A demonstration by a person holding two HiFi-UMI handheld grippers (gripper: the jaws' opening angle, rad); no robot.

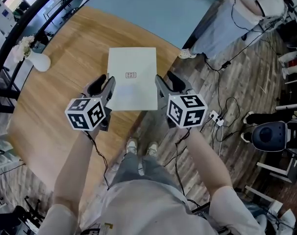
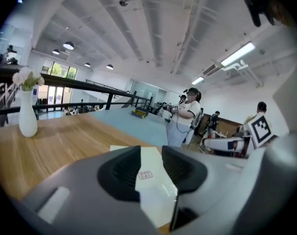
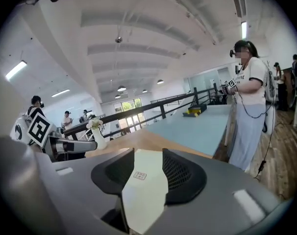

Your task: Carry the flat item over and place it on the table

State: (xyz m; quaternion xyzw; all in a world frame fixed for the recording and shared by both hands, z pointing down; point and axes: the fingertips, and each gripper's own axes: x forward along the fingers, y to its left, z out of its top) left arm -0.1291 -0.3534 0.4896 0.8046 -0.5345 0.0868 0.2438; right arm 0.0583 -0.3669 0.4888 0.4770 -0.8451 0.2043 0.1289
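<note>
A flat white sheet [image 1: 133, 77] with a small red stamp lies on the round wooden table [image 1: 65, 82], its near right corner past the table's edge. My left gripper [image 1: 103, 86] is at the sheet's near left side and my right gripper [image 1: 168, 82] at its near right side. In the left gripper view the sheet [image 2: 156, 190] shows in the gap of the left gripper [image 2: 151, 153], whose jaws stand apart. The right gripper view shows the same: the sheet [image 3: 141, 195] runs into the gap of the right gripper [image 3: 148, 155], with no pad visibly pressing on it.
A white vase [image 1: 38, 60] with flowers stands at the table's far left. A light-blue surface [image 1: 148, 9] adjoins the far side. A person [image 1: 236, 13] stands at the far right. Cables and a power strip [image 1: 217, 119] lie on the plank floor, beside equipment [image 1: 271, 136].
</note>
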